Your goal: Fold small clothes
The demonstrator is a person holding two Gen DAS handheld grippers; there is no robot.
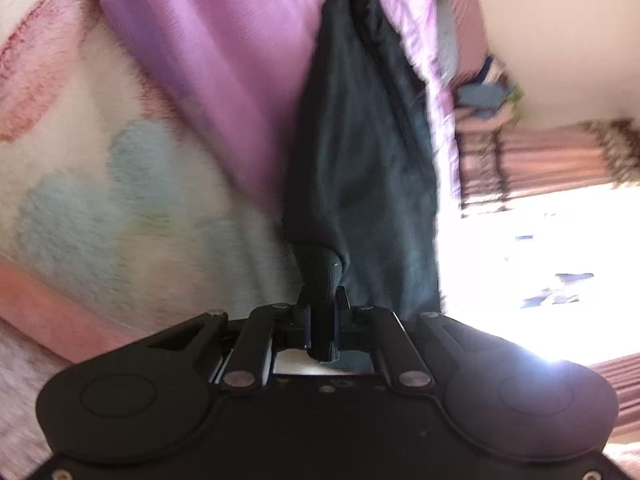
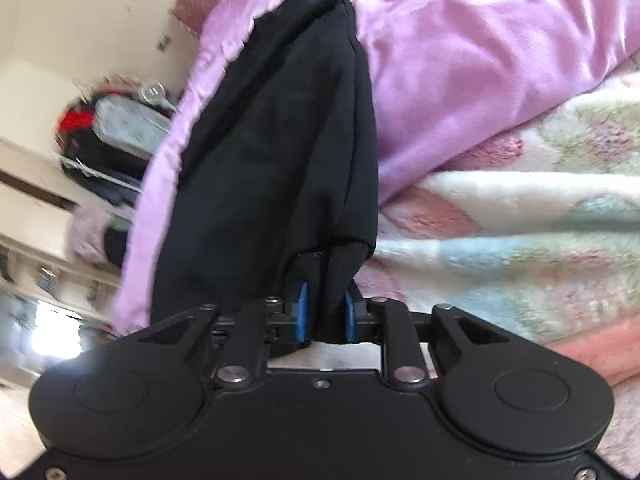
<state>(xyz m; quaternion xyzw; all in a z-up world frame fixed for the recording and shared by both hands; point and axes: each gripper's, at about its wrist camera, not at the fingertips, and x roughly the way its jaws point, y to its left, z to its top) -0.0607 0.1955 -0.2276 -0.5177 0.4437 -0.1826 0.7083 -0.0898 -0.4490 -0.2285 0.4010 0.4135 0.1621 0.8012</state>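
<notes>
We hold the left gripper (image 1: 322,312) clamped on a ribbed hem corner of the dark garment (image 1: 360,160), the cloth bunched tight between the narrow black fingers. From there the garment stretches away from us in a long taut wedge, matte and soft, with a seam running along its length.

Our right gripper (image 2: 325,312) pinches another ribbed corner of the garment (image 2: 280,140), a thick fold squeezed between the blue pads (image 2: 302,312). In this view the cloth looks black and smooth, its stitched edges meeting at a point far ahead.

The garment lies against a lilac sheet (image 2: 480,60), thin, silky and creased. Beyond that sits a fluffy blanket (image 1: 100,180) with pastel pink, blue and green patches. At the edges we see striped pinkish curtains (image 1: 540,160) beside bright window light, and blurred shelves (image 2: 112,132) of clutter. We can read no writing anywhere.
</notes>
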